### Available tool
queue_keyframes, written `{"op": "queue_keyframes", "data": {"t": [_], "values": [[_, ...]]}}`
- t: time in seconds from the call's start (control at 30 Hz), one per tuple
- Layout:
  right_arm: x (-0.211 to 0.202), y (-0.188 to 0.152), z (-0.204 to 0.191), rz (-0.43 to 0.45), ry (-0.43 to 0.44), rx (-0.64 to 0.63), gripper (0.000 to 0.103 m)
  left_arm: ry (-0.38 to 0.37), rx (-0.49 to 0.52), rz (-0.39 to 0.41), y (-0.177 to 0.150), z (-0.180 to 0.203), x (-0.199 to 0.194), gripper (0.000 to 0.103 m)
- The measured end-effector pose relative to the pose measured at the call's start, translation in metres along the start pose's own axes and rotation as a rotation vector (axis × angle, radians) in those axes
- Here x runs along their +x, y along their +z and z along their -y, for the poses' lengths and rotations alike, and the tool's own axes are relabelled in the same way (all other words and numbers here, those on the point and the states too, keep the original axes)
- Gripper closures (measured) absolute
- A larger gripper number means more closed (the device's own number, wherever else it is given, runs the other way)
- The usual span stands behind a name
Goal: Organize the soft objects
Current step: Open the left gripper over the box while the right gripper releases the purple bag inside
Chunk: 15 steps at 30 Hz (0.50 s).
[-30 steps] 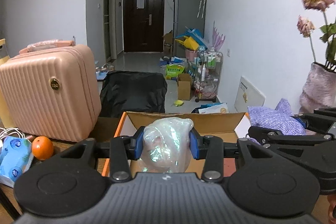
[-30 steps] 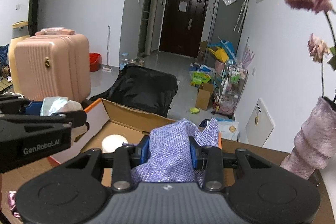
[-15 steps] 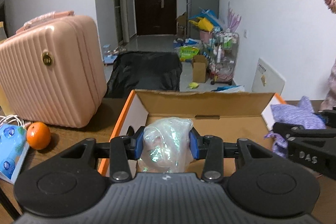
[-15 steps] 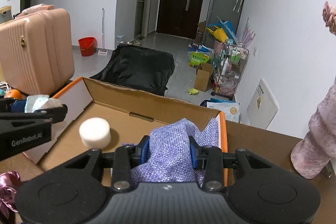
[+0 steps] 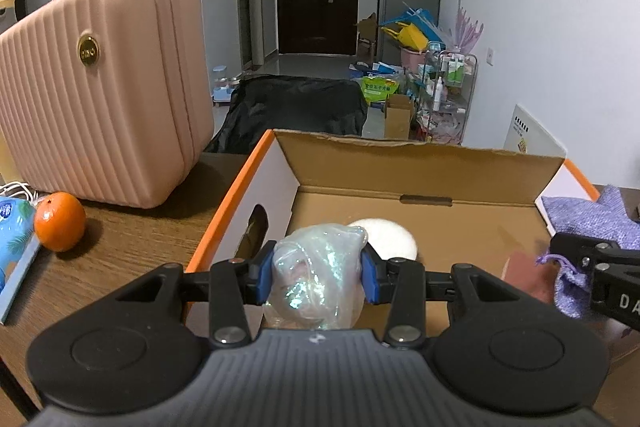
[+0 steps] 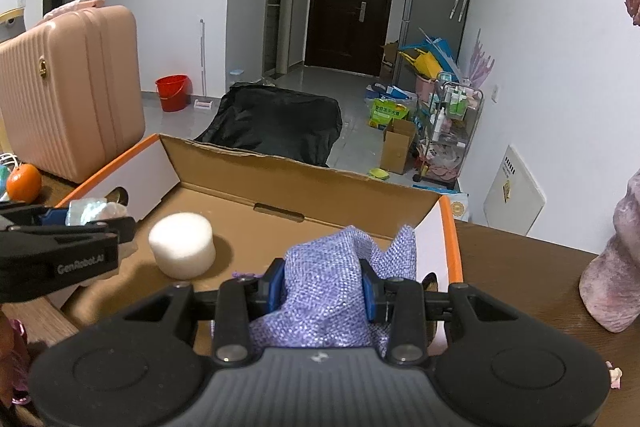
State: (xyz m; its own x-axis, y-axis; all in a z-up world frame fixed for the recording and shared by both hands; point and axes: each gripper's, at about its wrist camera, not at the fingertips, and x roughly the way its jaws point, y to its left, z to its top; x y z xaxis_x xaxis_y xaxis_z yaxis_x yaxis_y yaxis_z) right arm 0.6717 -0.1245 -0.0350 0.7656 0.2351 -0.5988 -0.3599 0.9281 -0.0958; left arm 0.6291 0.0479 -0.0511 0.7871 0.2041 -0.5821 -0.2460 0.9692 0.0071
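Left tool (image 5: 317, 270) tilted downward, clenched on an iridescent plastic bag (image 5: 320, 279) over the open cardboard box (image 6: 280, 183), right tool (image 6: 323, 287) angled down likewise, gripping a purple mesh pouch (image 6: 328, 291) above the box's right end, white foam cylinder (image 6: 182, 245) on the box floor

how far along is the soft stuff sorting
Done: a white foam cylinder already sits in the cardboard box. In hand: the left gripper clamps an iridescent plastic bag, the right gripper a purple mesh pouch, both over the box. Left: releasing both inside.
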Motion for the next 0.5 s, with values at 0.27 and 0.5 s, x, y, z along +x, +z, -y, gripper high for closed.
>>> {"op": "queue_keyframes", "data": {"t": [0.27,0.5], "values": [[0.0021,-0.0044,0.0002,0.002,-0.002,0.001,0.067,0.002,0.011,0.007,-0.0055,0.0014,0.0024,0.060],[0.0053,-0.0067,-0.0031,-0.012,-0.009,-0.008,0.058,-0.004,0.011,0.015,-0.0053,-0.0016,-0.0005,0.049]]}}
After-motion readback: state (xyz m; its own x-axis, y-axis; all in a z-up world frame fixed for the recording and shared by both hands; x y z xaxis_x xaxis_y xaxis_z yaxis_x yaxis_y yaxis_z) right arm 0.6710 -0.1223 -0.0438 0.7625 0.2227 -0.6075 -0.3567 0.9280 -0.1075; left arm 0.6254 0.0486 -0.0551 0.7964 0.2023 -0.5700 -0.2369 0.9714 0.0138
